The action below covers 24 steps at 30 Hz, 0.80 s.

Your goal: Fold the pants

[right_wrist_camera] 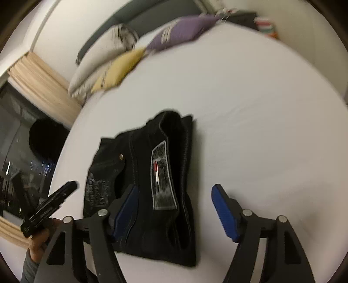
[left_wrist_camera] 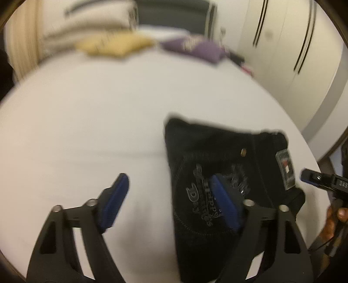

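Note:
Black pants (left_wrist_camera: pixel 195 148) lie folded into a compact bundle on a white bed sheet (left_wrist_camera: pixel 87 122), with a printed pocket and a grey label patch facing up. My left gripper (left_wrist_camera: pixel 171 196) is open; its right blue pad hovers over the printed pocket and its left pad over bare sheet. In the right wrist view the pants (right_wrist_camera: pixel 139 148) lie below my right gripper (right_wrist_camera: pixel 176 209), which is open, with one pad over the bundle's edge and the other over the sheet. Neither gripper pinches any fabric. Each gripper shows at the edge of the other's view, held by a hand.
Yellow (left_wrist_camera: pixel 113 44), purple (left_wrist_camera: pixel 195 49) and white (left_wrist_camera: pixel 91 19) pillows lie at the head of the bed. White wardrobe doors (left_wrist_camera: pixel 282 43) stand to the right. A beige curtain (right_wrist_camera: pixel 41 85) and a dark window are off the bed's left side.

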Tool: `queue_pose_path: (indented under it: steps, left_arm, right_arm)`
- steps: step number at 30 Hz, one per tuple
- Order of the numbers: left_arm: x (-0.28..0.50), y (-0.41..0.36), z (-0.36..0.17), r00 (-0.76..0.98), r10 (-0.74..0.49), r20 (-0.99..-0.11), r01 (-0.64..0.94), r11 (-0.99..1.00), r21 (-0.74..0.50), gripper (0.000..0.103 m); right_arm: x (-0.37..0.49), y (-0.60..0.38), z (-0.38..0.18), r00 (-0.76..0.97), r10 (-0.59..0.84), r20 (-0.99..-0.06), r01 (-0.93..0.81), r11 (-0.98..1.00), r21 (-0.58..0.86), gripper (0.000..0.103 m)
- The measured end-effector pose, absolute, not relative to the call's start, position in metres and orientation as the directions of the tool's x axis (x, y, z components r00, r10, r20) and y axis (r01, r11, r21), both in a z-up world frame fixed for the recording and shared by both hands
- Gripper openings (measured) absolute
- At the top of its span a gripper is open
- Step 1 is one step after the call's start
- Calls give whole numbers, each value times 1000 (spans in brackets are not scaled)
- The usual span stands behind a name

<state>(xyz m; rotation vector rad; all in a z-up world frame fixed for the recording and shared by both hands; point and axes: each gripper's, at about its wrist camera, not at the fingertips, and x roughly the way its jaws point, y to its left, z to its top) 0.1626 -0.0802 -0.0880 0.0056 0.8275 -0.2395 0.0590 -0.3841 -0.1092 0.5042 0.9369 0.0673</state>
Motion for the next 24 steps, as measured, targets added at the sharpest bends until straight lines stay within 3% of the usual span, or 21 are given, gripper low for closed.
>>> queue_pose_path:
  steps: [2, 5, 6, 8, 10, 12, 17, 24]
  left_arm:
    - [138, -78, -61, 731, -175, -659, 200, 979, -39, 103]
    - [100, -78, -13, 836, -109, -538, 148, 989, 31, 103]
    - [81, -80, 9, 870, -70, -488, 114, 992, 60, 103]
    - [50, -76, 36, 910, 14, -414, 35, 993, 111, 103]
    - [20, -73, 61, 937, 65, -342, -20, 991, 133, 103]
    - [-5, -73, 78, 949, 85, -304, -46, 990, 132, 103]
    - [-18, -72, 93, 921, 103, -375, -54, 989, 140, 103]
    - [-14, -68, 81, 845, 75, -529, -52, 997, 59, 103]
  right_arm:
    - [33, -384, -87, 658, 197, -727, 169, 902, 397, 75]
    - [-5, -372, -38, 784, 59, -618, 163, 941, 297, 79]
    - [-13, -366, -25, 812, 25, -583, 164, 949, 268, 88]
    - [-45, -352, 14, 897, -76, -435, 172, 967, 187, 103]
    - [-73, -340, 47, 952, -131, -276, 171, 977, 127, 103]
    - [-89, -327, 72, 970, -158, -182, 175, 981, 78, 103]
    - [-120, -308, 114, 978, -196, -65, 197, 980, 19, 103]
    - [-111, -291, 103, 950, -223, -217, 217, 975, -52, 103]
